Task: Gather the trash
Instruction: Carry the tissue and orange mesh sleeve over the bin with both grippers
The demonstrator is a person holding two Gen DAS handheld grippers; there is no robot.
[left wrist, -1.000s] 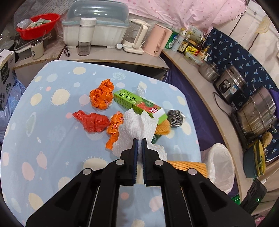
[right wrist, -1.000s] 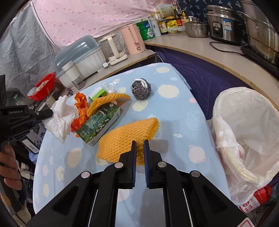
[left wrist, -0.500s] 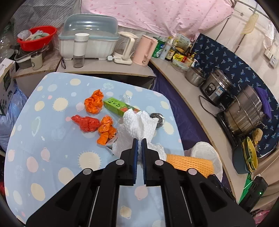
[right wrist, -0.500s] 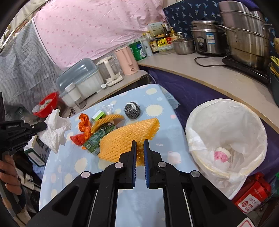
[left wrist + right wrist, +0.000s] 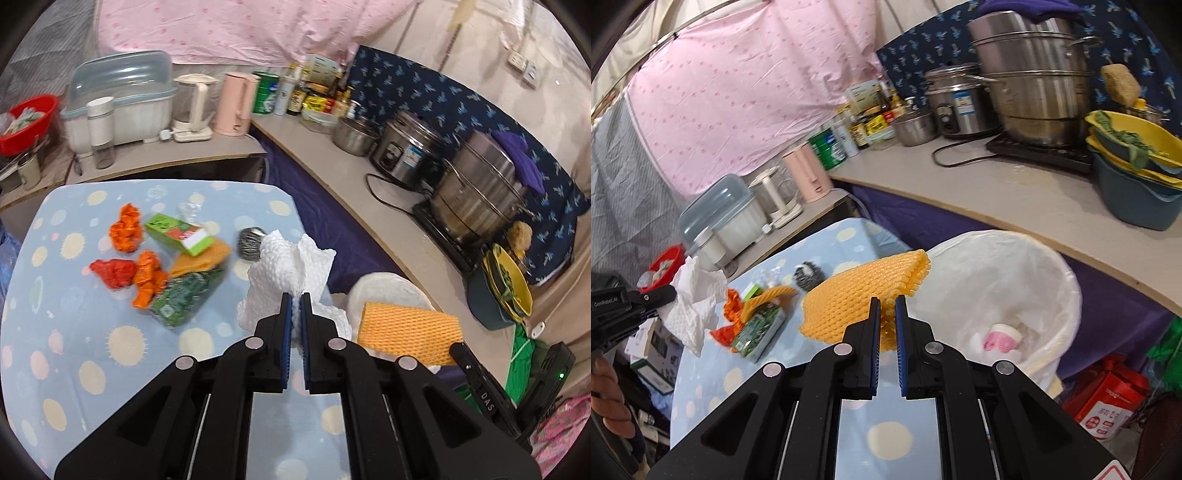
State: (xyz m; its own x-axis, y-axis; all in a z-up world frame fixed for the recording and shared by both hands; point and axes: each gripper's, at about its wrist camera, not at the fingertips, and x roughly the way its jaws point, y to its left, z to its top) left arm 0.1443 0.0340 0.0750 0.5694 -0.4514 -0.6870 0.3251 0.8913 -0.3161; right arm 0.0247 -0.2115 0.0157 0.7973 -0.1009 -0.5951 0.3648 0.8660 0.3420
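Blue spotted cloth covers the table [image 5: 74, 332], which is set beside a curved counter crowded with steel pots, a pink kettle and bottles. A crumpled white paper towel [image 5: 291, 266] is clamped between the closed fingers of the left gripper [image 5: 296, 317] and is held up above the table's right edge. A folded orange foam net [image 5: 864, 291] is pinched by the right gripper [image 5: 887, 321], its far end raised over the near rim of the white-lined trash bin [image 5: 1052, 266]. A pink and white item is seen lying inside the bin. Left on the cloth are orange crumpled wrappers [image 5: 125, 229], a light green box [image 5: 177, 232], a dark green carton [image 5: 184, 295] and a steel scourer [image 5: 249, 243].
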